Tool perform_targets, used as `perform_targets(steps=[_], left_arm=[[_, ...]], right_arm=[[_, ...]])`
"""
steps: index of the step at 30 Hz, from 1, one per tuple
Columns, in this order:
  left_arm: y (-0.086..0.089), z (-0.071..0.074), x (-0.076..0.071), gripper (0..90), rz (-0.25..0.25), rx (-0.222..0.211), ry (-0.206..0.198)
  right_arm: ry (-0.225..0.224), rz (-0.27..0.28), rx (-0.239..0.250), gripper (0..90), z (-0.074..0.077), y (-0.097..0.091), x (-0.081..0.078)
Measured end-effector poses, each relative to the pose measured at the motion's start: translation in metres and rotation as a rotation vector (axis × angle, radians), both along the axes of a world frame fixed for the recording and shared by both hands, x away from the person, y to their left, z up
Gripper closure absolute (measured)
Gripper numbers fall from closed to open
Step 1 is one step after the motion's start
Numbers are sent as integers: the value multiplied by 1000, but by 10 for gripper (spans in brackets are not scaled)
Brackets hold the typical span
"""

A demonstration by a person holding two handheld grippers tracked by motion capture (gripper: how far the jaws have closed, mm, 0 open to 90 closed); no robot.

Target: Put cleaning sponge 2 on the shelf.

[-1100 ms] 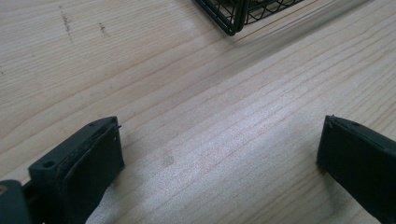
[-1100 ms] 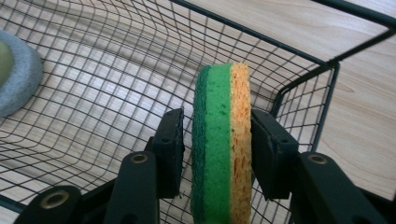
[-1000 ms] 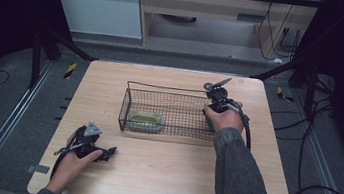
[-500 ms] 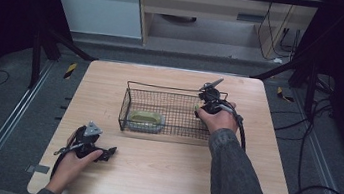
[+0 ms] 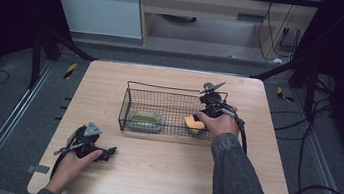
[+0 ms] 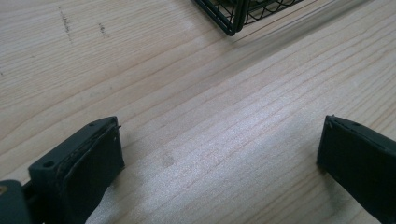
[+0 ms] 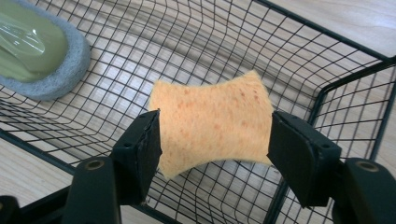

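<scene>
A black wire basket point(image 5: 161, 86) stands mid-table. My right gripper point(image 5: 200, 119) reaches down into its right end, and an orange sponge point(image 5: 193, 124) sits between its jaws just above the mesh floor. In the right gripper view both pads point(image 7: 142, 151) touch the sponge point(image 7: 212, 123), whose sides are still pinched in; the jaws have just been opening. My left gripper point(image 5: 108, 151) rests on the table near the front left. It stands open point(image 6: 219, 154) over bare wood with nothing between its fingers.
A green and grey sponge pad point(image 5: 145, 119) lies in the basket's left half point(image 7: 32, 51). The wooden table point(image 5: 164, 176) has free room in front of the basket. A cable trails from the right gripper over the table's right side.
My right hand has shifted a little left and down into the basket's right end, and the orange sponge now shows beneath it. The left hand has stayed put.
</scene>
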State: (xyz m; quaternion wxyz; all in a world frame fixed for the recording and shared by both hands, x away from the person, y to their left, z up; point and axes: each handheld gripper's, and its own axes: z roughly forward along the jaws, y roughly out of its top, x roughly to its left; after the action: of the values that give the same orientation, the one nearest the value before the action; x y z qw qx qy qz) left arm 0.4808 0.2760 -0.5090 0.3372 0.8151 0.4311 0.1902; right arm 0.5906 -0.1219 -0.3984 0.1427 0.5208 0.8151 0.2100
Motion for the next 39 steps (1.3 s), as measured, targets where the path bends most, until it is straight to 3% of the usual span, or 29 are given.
perform_targets(steps=[5, 14, 26, 39], left_arm=[[0, 0, 0, 0, -1, 0, 0], [0, 0, 0, 0, -1, 0, 0], [0, 0, 0, 0, -1, -1, 0], [0, 0, 0, 0, -1, 0, 1]], right_arm=[[-19, -15, 11, 331, 3, -6, 0], [-50, -27, 7, 233, 6, -12, -3], [-83, -54, 45, 104, 10, -24, -7], [-123, -87, 89, 66, 11, -53, -17]])
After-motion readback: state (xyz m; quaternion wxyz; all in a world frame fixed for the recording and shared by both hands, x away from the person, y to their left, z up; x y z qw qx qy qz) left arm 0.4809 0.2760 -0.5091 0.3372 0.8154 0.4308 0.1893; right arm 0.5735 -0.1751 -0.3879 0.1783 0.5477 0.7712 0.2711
